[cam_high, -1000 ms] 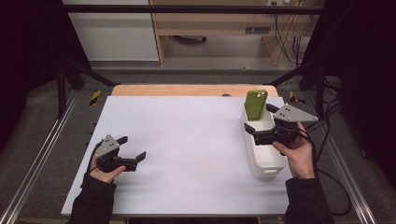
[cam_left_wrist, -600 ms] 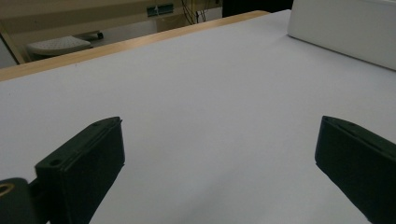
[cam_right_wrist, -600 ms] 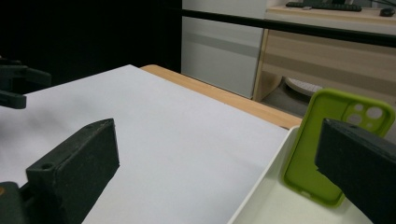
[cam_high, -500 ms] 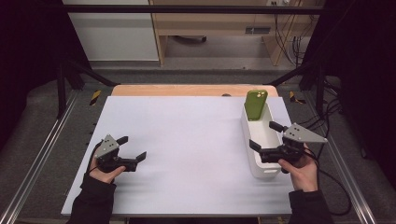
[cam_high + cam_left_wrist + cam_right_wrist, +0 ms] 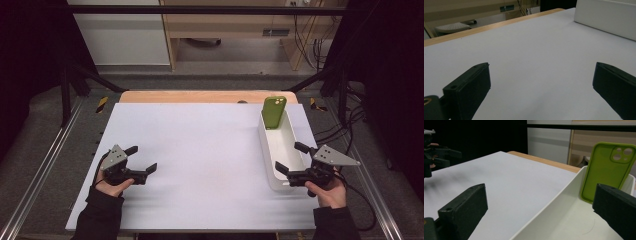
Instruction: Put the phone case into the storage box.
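A green phone case [image 5: 274, 111] [image 5: 606, 171] leans upright against the far end wall of a long white tray [image 5: 285, 146] [image 5: 564, 215] at the table's right side. My right gripper [image 5: 292, 159] [image 5: 541, 207] is open at the tray's near end, one jaw over the tray and one over the table beside it, with nothing between them. My left gripper [image 5: 141, 158] [image 5: 541, 85] rests open and empty near the table's front left, and its view shows the tray's white wall [image 5: 606, 17] far off.
A white sheet [image 5: 200, 150] covers the table, with a wooden strip [image 5: 205, 96] along its far edge. Metal rails [image 5: 40, 165] run along both sides. Cables [image 5: 350, 125] lie on the floor at the right.
My right gripper has drawn back from near the phone case toward the tray's near end, open and empty. The left gripper has stayed in place.
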Tool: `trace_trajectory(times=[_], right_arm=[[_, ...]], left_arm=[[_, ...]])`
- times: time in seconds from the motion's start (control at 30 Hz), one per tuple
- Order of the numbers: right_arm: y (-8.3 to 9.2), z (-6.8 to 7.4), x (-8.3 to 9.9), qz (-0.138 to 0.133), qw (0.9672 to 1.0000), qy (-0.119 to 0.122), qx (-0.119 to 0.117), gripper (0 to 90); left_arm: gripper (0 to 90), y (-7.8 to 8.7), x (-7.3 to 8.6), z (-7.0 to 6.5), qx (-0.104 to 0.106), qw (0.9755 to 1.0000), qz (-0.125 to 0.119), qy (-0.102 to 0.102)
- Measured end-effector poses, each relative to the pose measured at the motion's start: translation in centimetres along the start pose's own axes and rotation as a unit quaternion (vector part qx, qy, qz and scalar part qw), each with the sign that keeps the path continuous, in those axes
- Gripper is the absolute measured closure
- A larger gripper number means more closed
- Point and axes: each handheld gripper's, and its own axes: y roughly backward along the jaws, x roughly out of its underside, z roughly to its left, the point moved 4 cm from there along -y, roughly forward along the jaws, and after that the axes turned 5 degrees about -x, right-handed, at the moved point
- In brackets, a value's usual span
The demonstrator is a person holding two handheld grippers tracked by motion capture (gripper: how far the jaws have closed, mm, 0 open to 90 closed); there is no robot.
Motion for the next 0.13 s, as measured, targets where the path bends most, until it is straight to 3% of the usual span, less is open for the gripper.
trace_trajectory(times=[0.13], right_arm=[[0.15,-0.05,0.16,0.008,0.9999,0.01,-0.002,0.3]], left_arm=[[1.2,0.0,-0.02,-0.04,0.0,1.0,0.0,-0.001]])
